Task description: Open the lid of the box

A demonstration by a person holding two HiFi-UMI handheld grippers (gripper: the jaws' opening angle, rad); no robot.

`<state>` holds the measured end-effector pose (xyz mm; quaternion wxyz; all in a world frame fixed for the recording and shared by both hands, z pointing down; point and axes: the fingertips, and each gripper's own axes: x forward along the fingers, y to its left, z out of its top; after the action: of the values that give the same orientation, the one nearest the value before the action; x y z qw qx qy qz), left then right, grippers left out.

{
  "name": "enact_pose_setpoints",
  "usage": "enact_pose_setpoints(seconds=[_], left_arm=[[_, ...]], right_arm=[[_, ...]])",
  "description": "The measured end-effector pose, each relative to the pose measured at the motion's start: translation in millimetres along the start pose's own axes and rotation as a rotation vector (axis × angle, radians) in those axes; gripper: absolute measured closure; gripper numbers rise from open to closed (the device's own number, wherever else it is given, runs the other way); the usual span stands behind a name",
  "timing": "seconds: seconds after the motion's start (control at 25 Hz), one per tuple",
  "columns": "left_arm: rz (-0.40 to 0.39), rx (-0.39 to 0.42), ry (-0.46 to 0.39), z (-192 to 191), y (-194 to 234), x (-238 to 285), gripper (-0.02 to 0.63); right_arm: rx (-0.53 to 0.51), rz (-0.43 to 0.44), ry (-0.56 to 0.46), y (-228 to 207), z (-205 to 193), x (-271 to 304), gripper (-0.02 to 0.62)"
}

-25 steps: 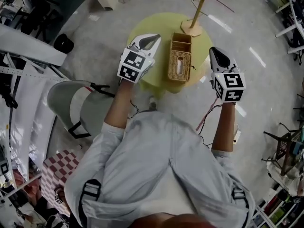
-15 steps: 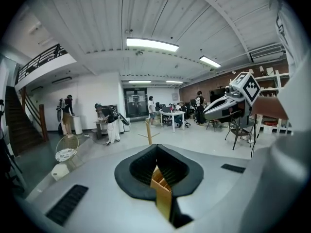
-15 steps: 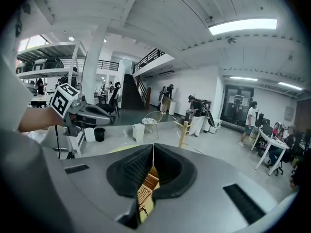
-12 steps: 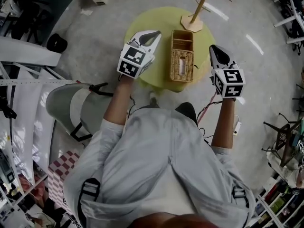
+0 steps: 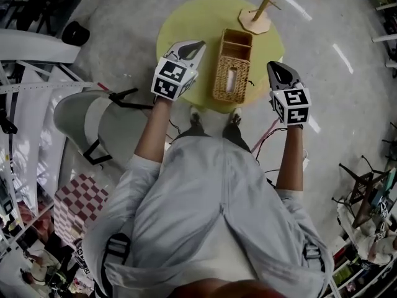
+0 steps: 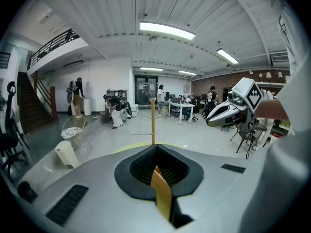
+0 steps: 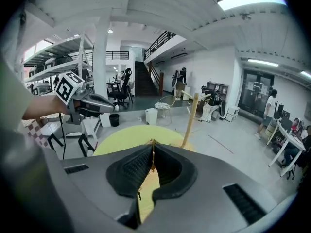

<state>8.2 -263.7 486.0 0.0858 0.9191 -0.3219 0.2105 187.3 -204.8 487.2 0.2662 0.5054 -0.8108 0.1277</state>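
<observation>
1. The wicker box [image 5: 232, 73] stood near the front edge of the round yellow table [image 5: 186, 23], with a wooden stand [image 5: 255, 18] beyond it.
2. The left gripper [image 5: 197, 45] hovered beside the box on its left and the right gripper [image 5: 273, 66] on its right; neither touched it.
3. Both pairs of jaws were pressed together, with nothing between them.
4. We judged the step in hand to be the approach, with the lid not yet lifted.
5. The next move would call for spreading one pair of jaws and finding the lid's edge.
</observation>
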Motion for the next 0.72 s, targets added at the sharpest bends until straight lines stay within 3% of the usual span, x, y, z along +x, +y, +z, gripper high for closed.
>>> enact_pose_setpoints(seconds=[0.48,0.72], left_arm=[[0.028,-0.087,0.135,-56,-25,35,0.577],[0.049,-0.121,0.180,-79,-29,44,0.577]], right_arm=[[0.047,0.176,0.204,3,-121,48,0.532],[0.077,0.265,0.249,19,-155,68,0.515]])
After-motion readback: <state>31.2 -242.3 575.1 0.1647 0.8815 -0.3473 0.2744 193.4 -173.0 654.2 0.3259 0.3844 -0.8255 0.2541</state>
